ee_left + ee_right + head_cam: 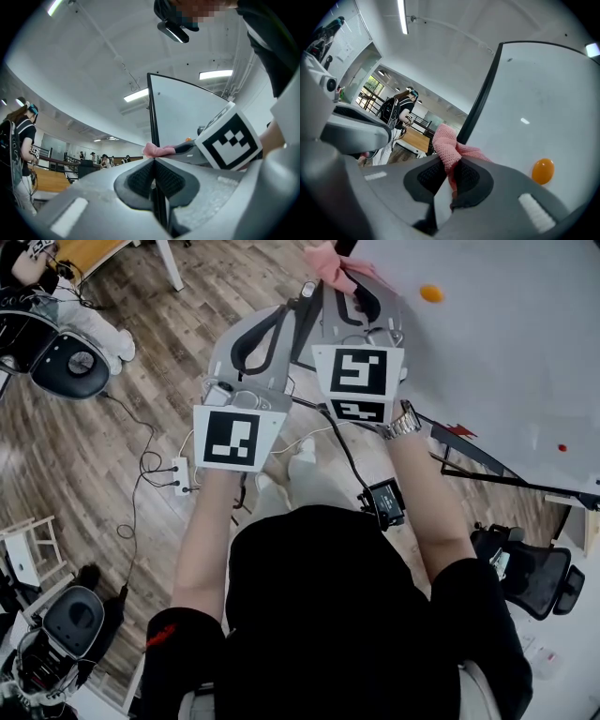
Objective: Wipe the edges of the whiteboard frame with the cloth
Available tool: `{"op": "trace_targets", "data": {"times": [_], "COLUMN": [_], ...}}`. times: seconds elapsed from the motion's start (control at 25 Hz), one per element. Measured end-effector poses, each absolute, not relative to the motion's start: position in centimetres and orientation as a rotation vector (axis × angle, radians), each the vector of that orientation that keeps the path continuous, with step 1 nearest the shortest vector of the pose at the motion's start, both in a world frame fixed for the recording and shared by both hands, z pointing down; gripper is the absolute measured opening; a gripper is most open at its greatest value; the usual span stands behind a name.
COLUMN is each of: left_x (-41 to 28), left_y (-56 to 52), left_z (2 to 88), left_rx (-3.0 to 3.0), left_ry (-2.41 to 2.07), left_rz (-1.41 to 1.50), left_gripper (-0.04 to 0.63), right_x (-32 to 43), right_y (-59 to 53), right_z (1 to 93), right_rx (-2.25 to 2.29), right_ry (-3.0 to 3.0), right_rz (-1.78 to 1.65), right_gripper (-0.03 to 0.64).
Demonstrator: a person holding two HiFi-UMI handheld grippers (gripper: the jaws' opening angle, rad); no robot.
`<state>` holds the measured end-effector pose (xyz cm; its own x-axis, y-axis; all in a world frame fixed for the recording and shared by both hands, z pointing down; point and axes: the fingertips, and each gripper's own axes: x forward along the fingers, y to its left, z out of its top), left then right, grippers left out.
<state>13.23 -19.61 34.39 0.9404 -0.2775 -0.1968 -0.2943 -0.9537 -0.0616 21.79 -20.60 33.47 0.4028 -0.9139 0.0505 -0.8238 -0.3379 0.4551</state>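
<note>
Now — right claw (451, 172) tight on pink cloth (446, 143).

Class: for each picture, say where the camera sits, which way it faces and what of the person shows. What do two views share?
Head view: on the head, facing steeply down; forearms, torso, left tool and right tool show.
Left gripper view: on the left tool, facing up along its shut jaws to the whiteboard frame; right tool's cube shows.
Right gripper view: on the right tool, facing along jaws shut on the cloth; left tool shows.
Shared: cloth, orange magnet.
</note>
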Motion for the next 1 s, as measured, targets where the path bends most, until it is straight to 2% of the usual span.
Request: {"op": "trace_targets", "data": {"times": [1.0], "left_x": [12.9], "left_y": [-20.1], "left_z": [36.3], "left_rx": [-3.035], "left_ry": [0.454], "left_rz": [0.242], "left_gripper": [0.002], "right_x": [21.5], "right_y": [-20.7], "right_z": [36.5], "right_rx": [2.233], "right_ry": [-1.481], "right_rz": [-0.259], "right_gripper": [0.029]}}
